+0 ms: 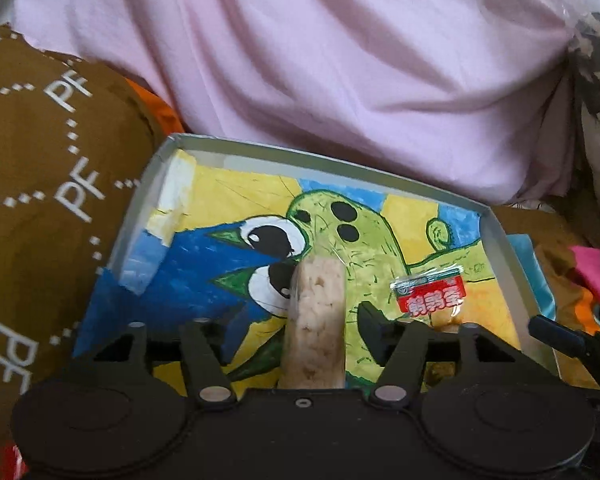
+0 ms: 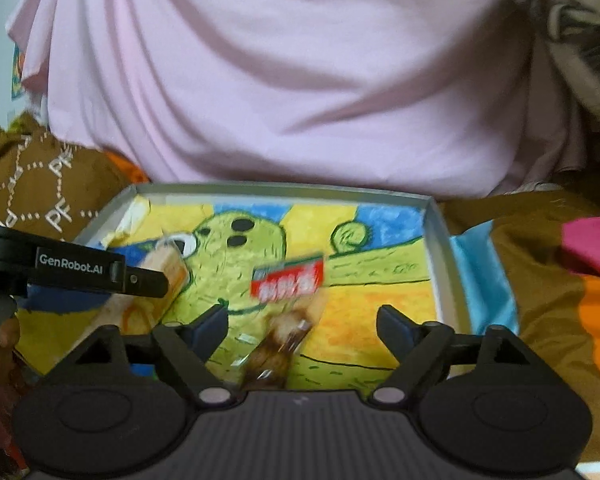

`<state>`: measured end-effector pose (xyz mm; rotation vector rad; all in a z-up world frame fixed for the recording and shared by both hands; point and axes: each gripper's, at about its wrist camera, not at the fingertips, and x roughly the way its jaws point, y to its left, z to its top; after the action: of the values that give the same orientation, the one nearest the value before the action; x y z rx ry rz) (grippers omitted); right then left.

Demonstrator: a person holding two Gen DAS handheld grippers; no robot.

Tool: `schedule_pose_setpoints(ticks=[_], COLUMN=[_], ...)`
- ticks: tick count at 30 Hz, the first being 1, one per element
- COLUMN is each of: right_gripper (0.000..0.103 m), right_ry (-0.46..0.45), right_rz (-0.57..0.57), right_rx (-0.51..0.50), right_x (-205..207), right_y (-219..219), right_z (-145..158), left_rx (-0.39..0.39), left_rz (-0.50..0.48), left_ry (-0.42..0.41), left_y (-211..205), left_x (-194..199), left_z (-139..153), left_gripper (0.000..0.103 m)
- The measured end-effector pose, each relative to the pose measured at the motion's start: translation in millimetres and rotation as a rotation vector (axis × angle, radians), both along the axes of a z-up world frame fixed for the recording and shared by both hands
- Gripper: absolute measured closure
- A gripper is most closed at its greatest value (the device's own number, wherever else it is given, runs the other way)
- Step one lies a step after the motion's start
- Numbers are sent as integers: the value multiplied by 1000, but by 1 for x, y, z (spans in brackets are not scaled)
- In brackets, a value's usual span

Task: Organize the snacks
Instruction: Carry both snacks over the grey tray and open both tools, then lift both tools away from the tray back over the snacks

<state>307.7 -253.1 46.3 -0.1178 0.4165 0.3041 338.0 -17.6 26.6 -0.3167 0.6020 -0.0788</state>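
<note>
A shallow grey box (image 1: 144, 196) with a painted cactus picture lining its bottom lies in front of me; it also shows in the right wrist view (image 2: 436, 236). A pale rice-cracker bar (image 1: 318, 320) in clear wrap lies in the box between the open fingers of my left gripper (image 1: 300, 324). A red-labelled brown snack packet (image 1: 430, 294) lies to its right. In the right wrist view that packet (image 2: 286, 312) lies between the open fingers of my right gripper (image 2: 300, 322), blurred. The left gripper's finger (image 2: 140, 278) shows beside the cracker bar (image 2: 168, 268).
A pink sheet (image 1: 340, 60) is heaped behind the box. A brown cloth printed "PF" (image 1: 40, 160) lies to the left. Blue, magenta and orange fabric (image 2: 580, 264) lies to the right of the box.
</note>
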Motion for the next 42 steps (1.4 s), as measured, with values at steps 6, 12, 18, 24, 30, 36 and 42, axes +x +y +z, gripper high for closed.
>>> schedule_pose_setpoints(ticks=[6,12,18,24,30,36,42], right_gripper=[3,0,0,0,0,0,0], right_ry=[-71,-129,-183,-215,-195,-175,-138], right_rz=[-3,-9,16,68,79,27,27], right_rx=[19,55,71,47,66,66,72], right_x=[-31,-69,-118,-171,-210,-240,-264], right_y=[-9,-15,-13,-5,1,3,3], right_z=[10,22,35,41,45,36,24], left_rx=[74,153,158,170,178,190,224], left_rz=[32,41,54,68,60,63,59], left_ry=[-65,-150,-187,-211,-201,-191,-172], left_y=[-2,-3,3,6,10,18,25], left_x=[-30,-74,-126,-181,-226,-260,-286], left_z=[16,27,31,34,35,32,28], left_gripper=[11,1,1,1,1,1,1])
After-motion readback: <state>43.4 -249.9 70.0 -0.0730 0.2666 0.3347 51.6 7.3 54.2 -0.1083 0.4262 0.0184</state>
